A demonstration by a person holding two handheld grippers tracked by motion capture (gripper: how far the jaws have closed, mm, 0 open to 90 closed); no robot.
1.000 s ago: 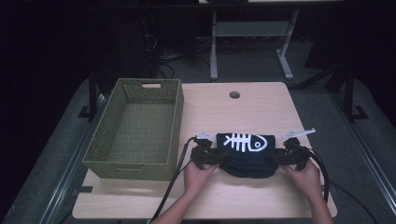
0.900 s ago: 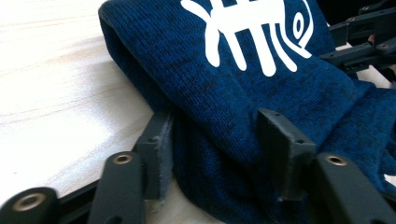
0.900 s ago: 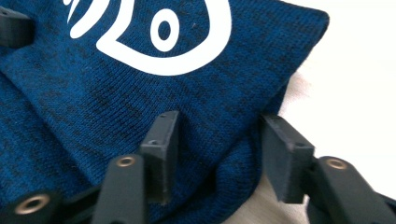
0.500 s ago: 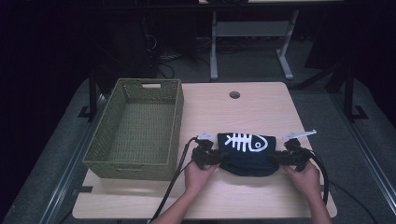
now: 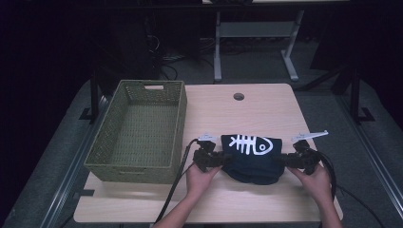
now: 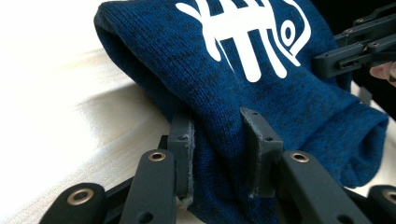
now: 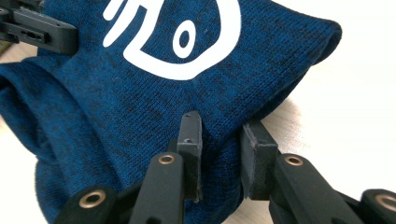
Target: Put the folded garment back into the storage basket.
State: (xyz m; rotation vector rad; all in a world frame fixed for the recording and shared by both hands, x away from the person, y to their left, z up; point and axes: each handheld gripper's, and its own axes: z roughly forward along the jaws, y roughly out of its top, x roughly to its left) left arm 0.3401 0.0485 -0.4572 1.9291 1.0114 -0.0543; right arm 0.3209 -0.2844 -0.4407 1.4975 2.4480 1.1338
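1. Currently the blue sweater [image 5: 252,159], folded, sits near the bench [image 5: 247,109] front edge, right of centre.
2. Left gripper [image 6: 219,154] and right gripper [image 7: 219,149] each clamp a sweater end.
3. Green basket [image 5: 140,130] fills the left side; far right half bare.

The folded blue garment [image 5: 252,159] has crept a touch nearer the table's front edge, carried between the left gripper [image 5: 219,158] and the right gripper [image 5: 284,160]; both hands have drawn back with it, jaws pinched on its ends.
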